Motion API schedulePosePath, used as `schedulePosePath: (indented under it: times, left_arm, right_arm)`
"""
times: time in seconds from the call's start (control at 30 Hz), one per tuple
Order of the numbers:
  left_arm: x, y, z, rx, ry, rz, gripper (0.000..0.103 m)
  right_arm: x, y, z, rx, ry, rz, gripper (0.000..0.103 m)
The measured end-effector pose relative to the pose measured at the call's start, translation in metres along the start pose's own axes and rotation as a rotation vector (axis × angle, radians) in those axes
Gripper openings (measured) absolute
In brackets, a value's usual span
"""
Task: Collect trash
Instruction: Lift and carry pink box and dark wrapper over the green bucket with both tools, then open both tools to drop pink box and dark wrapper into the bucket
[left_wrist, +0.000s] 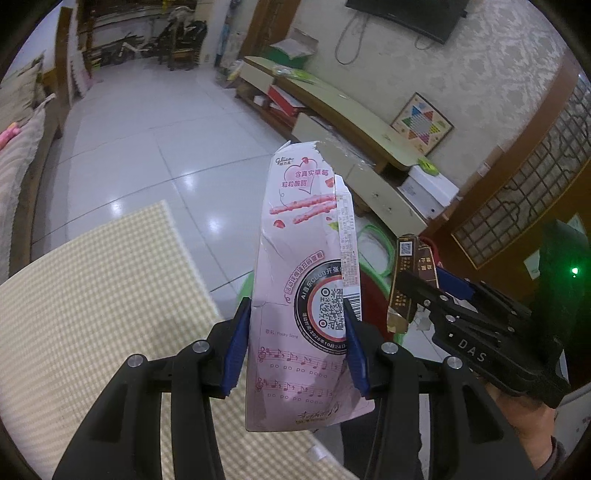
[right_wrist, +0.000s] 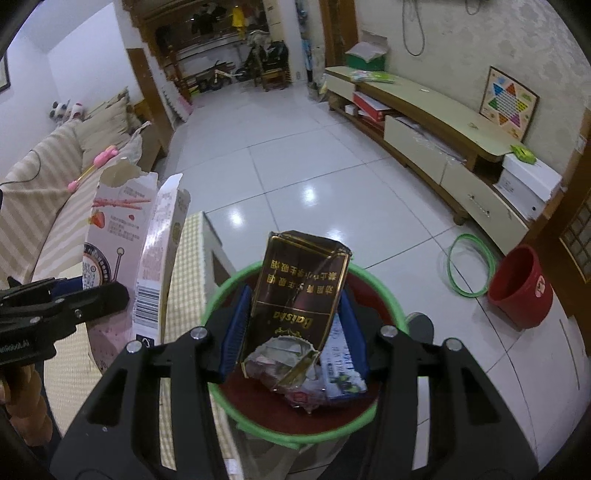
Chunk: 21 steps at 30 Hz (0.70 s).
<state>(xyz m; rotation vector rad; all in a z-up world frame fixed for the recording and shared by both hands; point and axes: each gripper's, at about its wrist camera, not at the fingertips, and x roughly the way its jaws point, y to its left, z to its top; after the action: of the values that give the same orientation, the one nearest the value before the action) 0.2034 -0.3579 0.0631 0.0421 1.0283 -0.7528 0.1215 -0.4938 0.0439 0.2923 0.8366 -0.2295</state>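
We hold one gripper in each hand, both angled downward.

Left gripper (left_wrist: 295, 343): the two blue pads (left_wrist: 236, 347) press against the long sides of a flattened pink snack box (left_wrist: 295, 288). The box stands roughly upright between the pads, torn end up, printed face toward the camera. In the left wrist view the box hangs beside the right edge of a table covered with a checked cloth (left_wrist: 103, 295), partly over the floor (left_wrist: 155, 155).

Right gripper (right_wrist: 295, 332): the blue pads pinch a crumpled dark brown packet with gold lettering (right_wrist: 299, 295). The packet is upright, with its lettering upside down and its torn foil end lowest. In the right wrist view the packet sits directly above a red bin (right_wrist: 258, 402) with a green rim (right_wrist: 291, 437). The bin stands on the floor just beside the corner of the table. Inside the bin we see other wrappers (right_wrist: 295, 369), among them a white and blue carton (right_wrist: 341, 369).

The two grippers are near each other: each appears in the other's view, the left one at the left edge of the right wrist view and the right one at the right edge of the left wrist view, and a hand (left_wrist: 517, 410) shows under it.

Further along the floor, well apart from the bin, stand a second red bucket (right_wrist: 517, 291) and a loose green hoop (right_wrist: 469, 266), in front of a low cabinet (right_wrist: 436, 125).
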Motion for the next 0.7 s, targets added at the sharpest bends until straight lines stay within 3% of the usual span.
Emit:
schedulePosePath:
  times: [0.37,0.7]
  left_arm:
    - [0.034,-0.036,-0.001,0.032,0.055,-0.036,0.044]
    - [0.049,-0.041,0.000,0.022,0.088,-0.038,0.045]
  right_arm:
    - [0.005,-0.031,-0.006,0.041,0.008,-0.009,0.046]
    - [0.007,-0.038,-0.006,0.052,0.010,-0.008,0.046]
